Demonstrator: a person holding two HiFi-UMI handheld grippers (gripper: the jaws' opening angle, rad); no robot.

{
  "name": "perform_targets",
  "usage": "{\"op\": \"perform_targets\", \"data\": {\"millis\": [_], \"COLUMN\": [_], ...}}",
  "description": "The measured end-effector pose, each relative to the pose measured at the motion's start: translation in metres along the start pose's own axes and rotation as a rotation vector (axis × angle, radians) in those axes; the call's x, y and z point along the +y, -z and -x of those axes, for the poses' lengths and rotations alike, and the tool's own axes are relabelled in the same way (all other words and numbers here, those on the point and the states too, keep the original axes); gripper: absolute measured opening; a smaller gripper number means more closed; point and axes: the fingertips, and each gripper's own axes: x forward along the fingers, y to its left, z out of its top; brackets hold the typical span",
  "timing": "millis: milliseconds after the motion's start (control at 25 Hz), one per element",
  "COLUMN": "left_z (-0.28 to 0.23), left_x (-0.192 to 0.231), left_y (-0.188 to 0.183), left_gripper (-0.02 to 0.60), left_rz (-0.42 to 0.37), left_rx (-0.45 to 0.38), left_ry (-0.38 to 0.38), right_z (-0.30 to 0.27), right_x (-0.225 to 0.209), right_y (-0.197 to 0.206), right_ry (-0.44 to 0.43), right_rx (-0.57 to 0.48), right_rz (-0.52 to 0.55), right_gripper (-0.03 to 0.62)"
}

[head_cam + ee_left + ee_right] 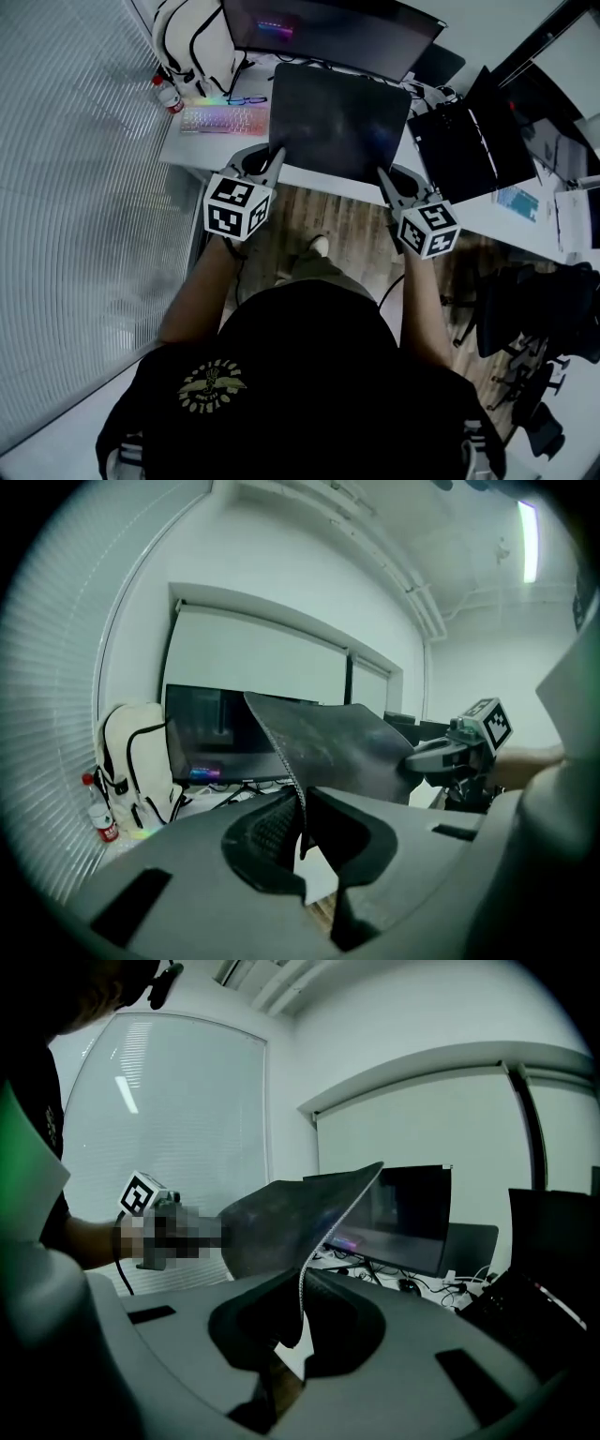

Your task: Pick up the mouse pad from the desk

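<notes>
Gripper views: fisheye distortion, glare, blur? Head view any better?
Left gripper view: heavy fisheye, dark corners, ceiling light blown out, mouse pad edge sharp. Right gripper view: same fisheye, window washed out. Head view: less warped but dim, shirt nearly black.

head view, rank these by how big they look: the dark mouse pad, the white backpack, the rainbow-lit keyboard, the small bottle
1. dark rectangular mouse pad, held off the desk and nearer the camera, which inflates it
2. white backpack with black trim
3. rainbow-lit keyboard
4. small clear bottle with red label
</notes>
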Motion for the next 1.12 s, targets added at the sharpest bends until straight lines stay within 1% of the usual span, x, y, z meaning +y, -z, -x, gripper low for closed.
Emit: {"op": "perform_targets", "data": {"millis": [120,320,480,680,880,1120], "left_z": [0.012,0.029,0.042,0.057,0.067,0.08], "left_x": [-0.004,-0.014,-0.026,-0.03,-0.033,-0.038], "left_y": [-0.016,-0.046,-0.07,-0.099,-0.124,-0.145], "left_gripper": [0.021,0.021,0.021,0.021,0.021,0.021], "left_rz": [-0.024,-0.057,-0.107,-0.145,-0.166,-0.175], "left_rx": [-0.044,-0.116,-0.147,-0.199,-0.245,-0.296], "left_ry": [-0.001,-0.008,-0.02,-0.027,-0.03,-0.031], "right_z": [0.011,0.029,0.046,0.056,0.066,0.082], "right_x": [0.004,0.01,0.012,0.017,0.022,0.031], "right_y": [-0.02,-0.049,-0.069,-0.094,-0.118,-0.141], "right_ry": [0.009,-0.001,-0.005,-0.007,-0.012,-0.01], "right_rx": [-0.041,-0.095,-0.141,-0.184,-0.218,-0.256], "right_rz": [0.027,0.067,0.085,0.127,0.162,0.199], "right_gripper": [0.015,0.015,0.015,0.015,0.015,0.015]}}
